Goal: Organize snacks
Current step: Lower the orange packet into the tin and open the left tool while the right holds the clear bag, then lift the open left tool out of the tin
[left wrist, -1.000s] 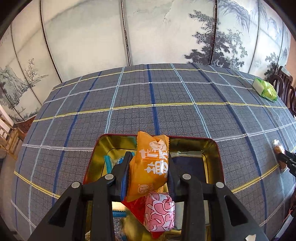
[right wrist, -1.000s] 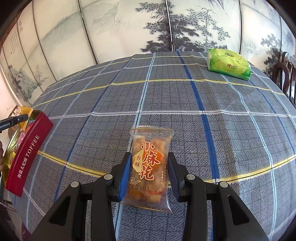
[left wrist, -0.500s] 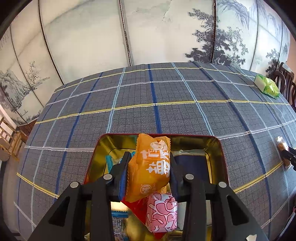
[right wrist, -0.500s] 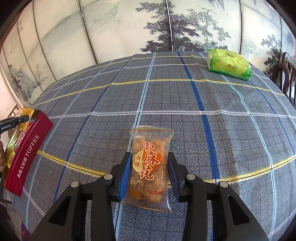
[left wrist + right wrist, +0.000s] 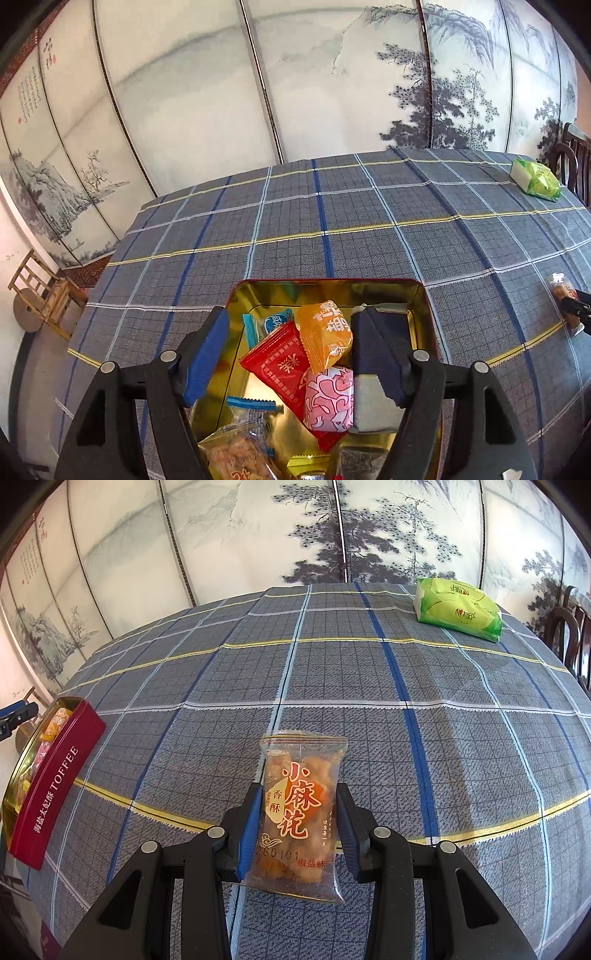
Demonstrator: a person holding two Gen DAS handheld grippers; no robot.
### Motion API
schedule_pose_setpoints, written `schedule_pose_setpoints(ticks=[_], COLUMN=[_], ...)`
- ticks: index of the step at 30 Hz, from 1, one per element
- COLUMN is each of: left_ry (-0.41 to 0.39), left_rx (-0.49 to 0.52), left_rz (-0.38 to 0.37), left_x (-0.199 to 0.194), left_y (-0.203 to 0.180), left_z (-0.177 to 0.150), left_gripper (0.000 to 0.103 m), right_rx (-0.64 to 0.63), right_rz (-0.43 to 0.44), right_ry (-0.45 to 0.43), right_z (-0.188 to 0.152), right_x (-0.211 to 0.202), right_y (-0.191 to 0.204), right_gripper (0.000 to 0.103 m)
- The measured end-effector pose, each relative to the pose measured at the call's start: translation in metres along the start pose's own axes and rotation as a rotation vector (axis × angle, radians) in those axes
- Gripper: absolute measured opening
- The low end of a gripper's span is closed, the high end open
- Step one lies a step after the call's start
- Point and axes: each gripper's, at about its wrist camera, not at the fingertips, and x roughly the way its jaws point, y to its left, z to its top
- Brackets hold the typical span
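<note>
**Left tongs letting go over tin, right tongs gripping twist snack**

Your left gripper [image 5: 291, 354] is opening, nothing pinched btw its pads; the orange packet [image 5: 325, 334] lies loose in the red tin [image 5: 424, 295], on a red packet [image 5: 280, 369] & beside a pink one [image 5: 328, 400]. Your right gripper [image 5: 295, 823] is clamped narrow on the clear twist-snack bag [image 5: 299, 812], just above the plaid cloth [image 5: 369, 709]. Green tissue pack [image 5: 458, 609] sits well apart at the far right
</note>
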Motion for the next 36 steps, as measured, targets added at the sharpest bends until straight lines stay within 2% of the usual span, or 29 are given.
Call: schedule_pose_setpoints(ticks=[10,16,21,36], left_ry=[-0.094,-0.114,-0.106,-0.063], left_rx=[-0.022,-0.038,-0.061,-0.108], left_rz=[0.080,0.069,0.054,0.075], left_x=[-0.071,-0.095,-0.101,-0.100], left_y=[-0.006,-0.009,-0.008,0.006], left_z=[-0.016,-0.024,-0.033,-0.061], left_gripper=[0.086,0.089,0.091,0.091], right_rx=[0.004,0.016,0.008,-0.043], right_rz=[0.010,0.052,0.082,0.198], right_ry=[0.004,0.009,0.015,0.020], right_z=[-0.004,-0.016,-0.026,-0.042], right_x=[-0.004,-0.014,-0.022,-0.050], right_y=[0.002,0.013,0.026,0.081], right_gripper=[0.039,0.039,0.039,0.039])
